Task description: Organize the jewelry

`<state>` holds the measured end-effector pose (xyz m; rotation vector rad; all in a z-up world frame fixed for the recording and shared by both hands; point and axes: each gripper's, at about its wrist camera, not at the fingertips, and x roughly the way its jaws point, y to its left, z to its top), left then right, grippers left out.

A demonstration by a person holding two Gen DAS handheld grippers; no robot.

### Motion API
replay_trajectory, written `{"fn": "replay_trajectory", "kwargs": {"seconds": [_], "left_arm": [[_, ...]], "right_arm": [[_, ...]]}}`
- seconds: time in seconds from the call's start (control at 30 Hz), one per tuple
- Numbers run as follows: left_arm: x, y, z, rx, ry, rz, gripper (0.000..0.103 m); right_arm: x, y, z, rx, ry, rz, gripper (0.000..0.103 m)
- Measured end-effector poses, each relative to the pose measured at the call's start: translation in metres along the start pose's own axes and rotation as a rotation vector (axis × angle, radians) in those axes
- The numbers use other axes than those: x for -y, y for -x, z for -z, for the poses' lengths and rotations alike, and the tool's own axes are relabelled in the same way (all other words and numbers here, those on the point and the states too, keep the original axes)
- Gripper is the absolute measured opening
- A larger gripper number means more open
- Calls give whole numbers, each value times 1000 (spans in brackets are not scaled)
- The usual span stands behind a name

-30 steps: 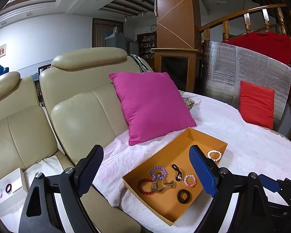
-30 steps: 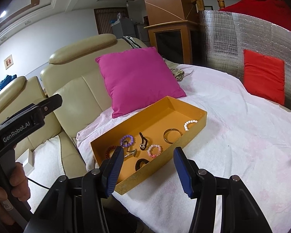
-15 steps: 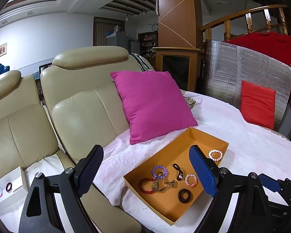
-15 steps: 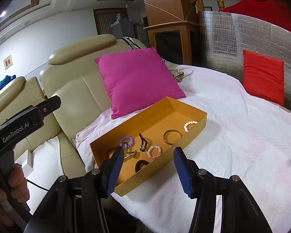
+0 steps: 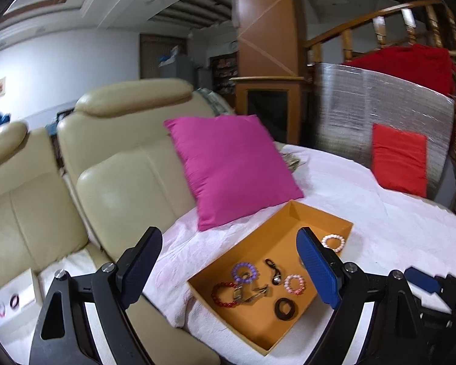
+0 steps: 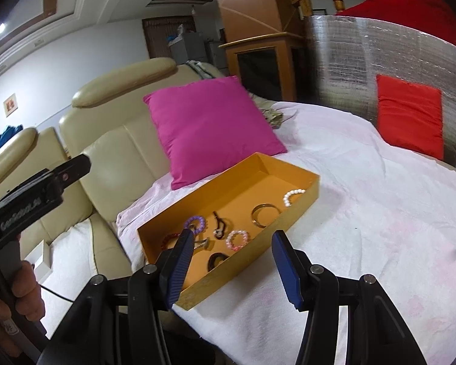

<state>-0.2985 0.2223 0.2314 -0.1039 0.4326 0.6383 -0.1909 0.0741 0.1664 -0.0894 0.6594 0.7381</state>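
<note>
Both claws hang above the near edge of the towel-draped surface, and the orange tray sits there in front of the magenta cushion, holding all the loose pieces. Off to the far left, on the cream sofa seat, a small white box already shows two rings in it. So this scene fits either a sorting run partway through, with pieces going from tray to box, or a pause between picks; the pictures don't settle which piece goes where, so any pick from here calls for lowering a claw into the tray and straddling one small loop without snagging its neighbours. The left gripper is spread wide and holds nothing; the tray lies just beyond and to the right of its gap. The right gripper is wide open and empty too, with the tray's near wall right between its fingers. Inside the tray: a red bead bracelet at the near left, a purple bead bracelet beside it, a gold bangle toward the far right, a white pearl bracelet in the far right corner, a pink bead bracelet in the middle, a dark ring nearest, and a small metal clasp piece tangled among them.
</note>
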Motion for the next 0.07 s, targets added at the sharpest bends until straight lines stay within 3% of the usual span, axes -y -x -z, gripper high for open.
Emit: {"fn": "replay_trajectory", "kwargs": {"seconds": [0.07], "left_arm": [[22, 0, -1, 2, -43, 69, 90]], "right_arm": [[19, 6, -1, 23, -39, 31, 57]]}}
